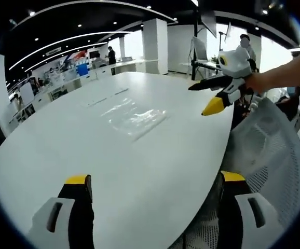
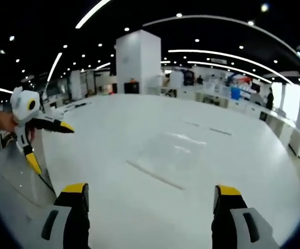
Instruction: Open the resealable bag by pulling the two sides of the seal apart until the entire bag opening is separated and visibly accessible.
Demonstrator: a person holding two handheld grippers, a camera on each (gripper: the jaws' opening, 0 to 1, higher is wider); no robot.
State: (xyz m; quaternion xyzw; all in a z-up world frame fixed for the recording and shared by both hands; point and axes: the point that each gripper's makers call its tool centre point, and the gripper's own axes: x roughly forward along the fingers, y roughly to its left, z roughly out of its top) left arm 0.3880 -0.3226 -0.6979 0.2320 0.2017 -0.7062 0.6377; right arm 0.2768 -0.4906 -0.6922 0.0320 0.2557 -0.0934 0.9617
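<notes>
Legible text, labels, brands, numbers, signs: none found in either view.

- Resealable bag point(image 1: 134, 118): clear plastic, no readable print.
- Bench point(image 1: 155, 171): plain white surface, unmarked.
- Back of the room, left gripper view: coloured panels point(image 1: 80, 66) that may be signage; too small and blurred to read.
- Back of the room, right gripper view: coloured displays point(image 2: 236, 87), likewise illegible.
</notes>
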